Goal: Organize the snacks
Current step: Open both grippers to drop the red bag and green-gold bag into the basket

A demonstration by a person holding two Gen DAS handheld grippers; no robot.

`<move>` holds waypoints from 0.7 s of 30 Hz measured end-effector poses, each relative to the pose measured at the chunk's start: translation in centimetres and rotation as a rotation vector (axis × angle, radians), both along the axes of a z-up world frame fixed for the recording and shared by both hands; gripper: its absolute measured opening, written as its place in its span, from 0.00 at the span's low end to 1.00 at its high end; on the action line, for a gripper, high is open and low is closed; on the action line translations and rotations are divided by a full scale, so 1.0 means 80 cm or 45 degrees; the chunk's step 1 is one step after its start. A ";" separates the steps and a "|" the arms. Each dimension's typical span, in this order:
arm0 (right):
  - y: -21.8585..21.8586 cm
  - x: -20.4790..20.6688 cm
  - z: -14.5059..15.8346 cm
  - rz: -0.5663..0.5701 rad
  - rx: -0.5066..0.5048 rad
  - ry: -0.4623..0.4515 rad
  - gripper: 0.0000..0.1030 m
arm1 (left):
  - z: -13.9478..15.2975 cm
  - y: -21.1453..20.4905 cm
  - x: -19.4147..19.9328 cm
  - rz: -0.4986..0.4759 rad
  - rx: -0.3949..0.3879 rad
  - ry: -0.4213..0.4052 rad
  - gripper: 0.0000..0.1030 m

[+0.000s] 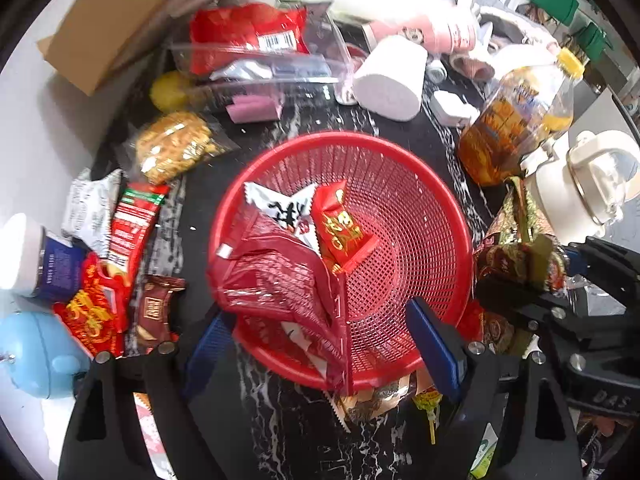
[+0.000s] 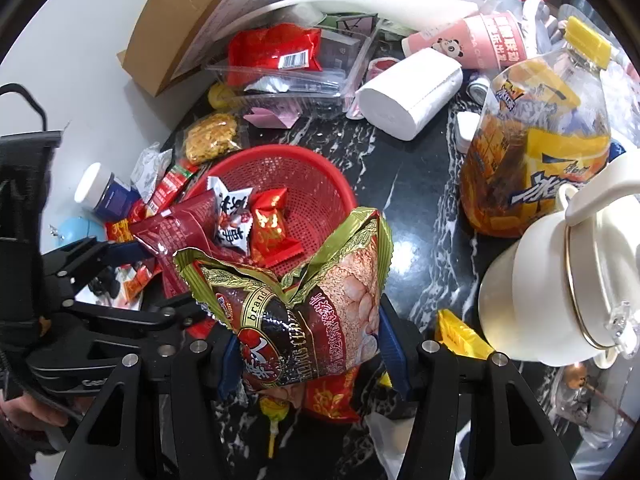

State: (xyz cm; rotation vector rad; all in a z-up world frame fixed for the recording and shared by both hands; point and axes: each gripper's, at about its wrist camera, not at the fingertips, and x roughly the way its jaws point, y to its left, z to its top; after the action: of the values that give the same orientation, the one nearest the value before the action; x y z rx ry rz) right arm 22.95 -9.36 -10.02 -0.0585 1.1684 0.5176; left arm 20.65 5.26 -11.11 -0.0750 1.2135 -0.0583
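Basket (image 2: 304, 184): red mesh, just beyond right gripper (image 2: 314, 344), ahead and slightly left of its fingers. Right fingers clamped on snack bag (image 2: 320, 308); bag upright, long axis running away from fingers toward basket; gold-edged, dark red, crumpled top. Left gripper (image 1: 320, 352): fingers apart, straddling basket near rim, nothing held; red packet (image 1: 288, 280) between them, lying in basket.

toilet roll (image 2: 412, 92), kettle (image 2: 560, 292), cardboard box (image 2: 192, 28)
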 end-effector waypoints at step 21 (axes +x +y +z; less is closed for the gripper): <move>0.050 0.016 -0.014 0.127 -0.016 -0.020 0.61 | 0.032 0.059 -0.038 0.184 0.088 -0.082 0.83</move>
State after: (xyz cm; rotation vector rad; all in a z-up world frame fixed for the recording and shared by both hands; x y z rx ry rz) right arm 24.23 -5.36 -11.18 -0.1317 1.1578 0.5972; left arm 17.63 9.98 -8.51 -0.0996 1.1420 0.1066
